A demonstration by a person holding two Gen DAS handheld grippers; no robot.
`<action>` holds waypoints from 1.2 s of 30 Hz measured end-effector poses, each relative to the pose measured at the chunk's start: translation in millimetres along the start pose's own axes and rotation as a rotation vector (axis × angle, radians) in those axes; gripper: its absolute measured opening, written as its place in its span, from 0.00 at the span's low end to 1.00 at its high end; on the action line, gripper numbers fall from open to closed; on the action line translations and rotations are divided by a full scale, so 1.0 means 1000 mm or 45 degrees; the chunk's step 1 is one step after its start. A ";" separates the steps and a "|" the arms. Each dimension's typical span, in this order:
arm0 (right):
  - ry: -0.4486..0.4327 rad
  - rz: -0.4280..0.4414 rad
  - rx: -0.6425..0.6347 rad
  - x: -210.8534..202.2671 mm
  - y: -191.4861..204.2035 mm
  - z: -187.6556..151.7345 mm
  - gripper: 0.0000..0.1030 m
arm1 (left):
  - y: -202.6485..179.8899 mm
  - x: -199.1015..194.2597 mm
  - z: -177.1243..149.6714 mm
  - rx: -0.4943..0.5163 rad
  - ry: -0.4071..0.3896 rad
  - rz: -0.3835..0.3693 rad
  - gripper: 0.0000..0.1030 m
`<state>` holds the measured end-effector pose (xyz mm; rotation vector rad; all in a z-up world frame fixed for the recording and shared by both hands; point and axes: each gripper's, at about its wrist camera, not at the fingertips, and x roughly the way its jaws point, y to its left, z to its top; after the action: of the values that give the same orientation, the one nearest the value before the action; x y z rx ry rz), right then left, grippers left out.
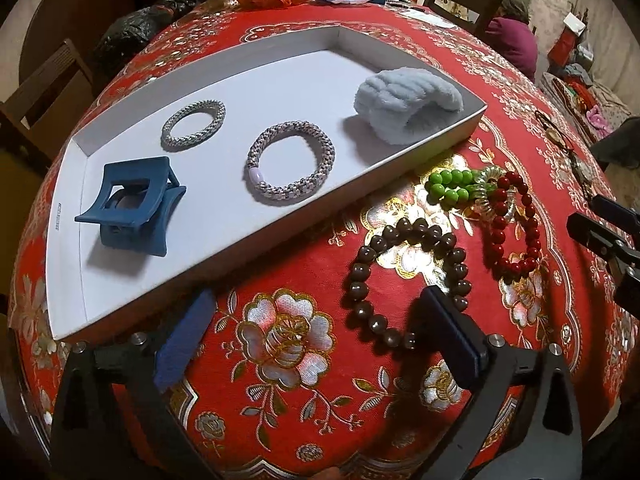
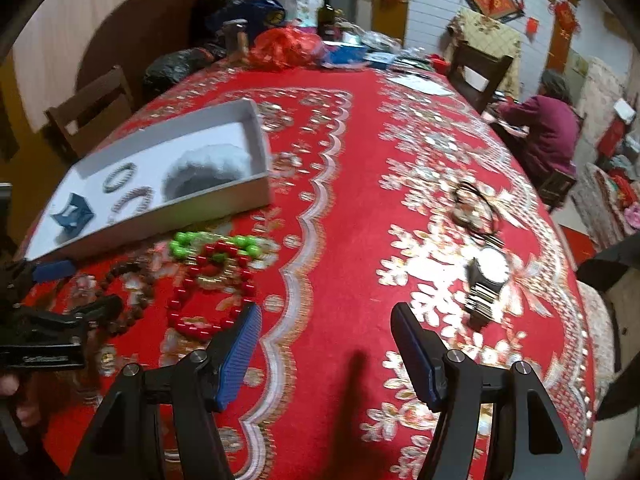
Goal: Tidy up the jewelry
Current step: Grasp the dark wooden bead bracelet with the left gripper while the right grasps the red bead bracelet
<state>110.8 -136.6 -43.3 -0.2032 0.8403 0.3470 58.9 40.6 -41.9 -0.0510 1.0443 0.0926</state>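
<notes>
A white tray (image 1: 224,240) holds a blue hair claw (image 1: 132,204), two braided hair ties (image 1: 194,124) (image 1: 286,164) and a fluffy pale blue band (image 1: 408,104). In front of it on the red cloth lie a brown bead bracelet (image 1: 404,276), a red bead bracelet (image 1: 516,220), green beads (image 1: 450,186) and a clear coil tie (image 1: 490,188). My left gripper (image 1: 316,320) is open, its right finger over the brown bracelet. My right gripper (image 2: 324,332) is open above bare cloth, the red bracelet (image 2: 212,292) by its left finger and a watch (image 2: 486,280) to its right.
A dark cord item (image 2: 476,208) lies beyond the watch. Bags, bottles and clutter (image 2: 288,46) crowd the table's far end. Wooden chairs (image 2: 92,108) stand around it. A person in purple (image 2: 548,128) sits at the far right.
</notes>
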 end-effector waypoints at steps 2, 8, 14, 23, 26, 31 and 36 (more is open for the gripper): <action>-0.015 0.103 0.005 0.000 0.003 0.000 0.63 | 0.000 0.000 0.000 0.001 -0.006 0.000 0.99; -0.038 0.188 -0.043 0.013 0.009 0.004 0.61 | 0.000 0.000 -0.001 0.000 -0.017 0.000 0.99; 0.018 0.208 -0.099 0.039 0.014 0.009 0.44 | -0.001 -0.001 -0.003 0.000 -0.025 0.006 0.99; -0.004 0.254 -0.181 0.047 0.022 0.013 0.27 | -0.017 -0.010 -0.003 0.095 -0.074 -0.064 0.62; -0.002 0.245 -0.198 0.047 0.026 0.013 0.27 | -0.019 -0.011 -0.003 0.121 -0.086 -0.087 0.53; 0.005 0.161 -0.226 0.045 0.031 0.011 0.17 | -0.022 -0.012 -0.002 0.147 -0.099 -0.135 0.21; 0.007 0.084 -0.237 0.042 0.036 0.008 0.08 | -0.019 -0.011 0.000 0.131 -0.101 -0.190 0.07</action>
<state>129.2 -91.6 -71.3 -0.3501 0.8213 0.4872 54.9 21.5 -32.5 -0.0315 0.9618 -0.0943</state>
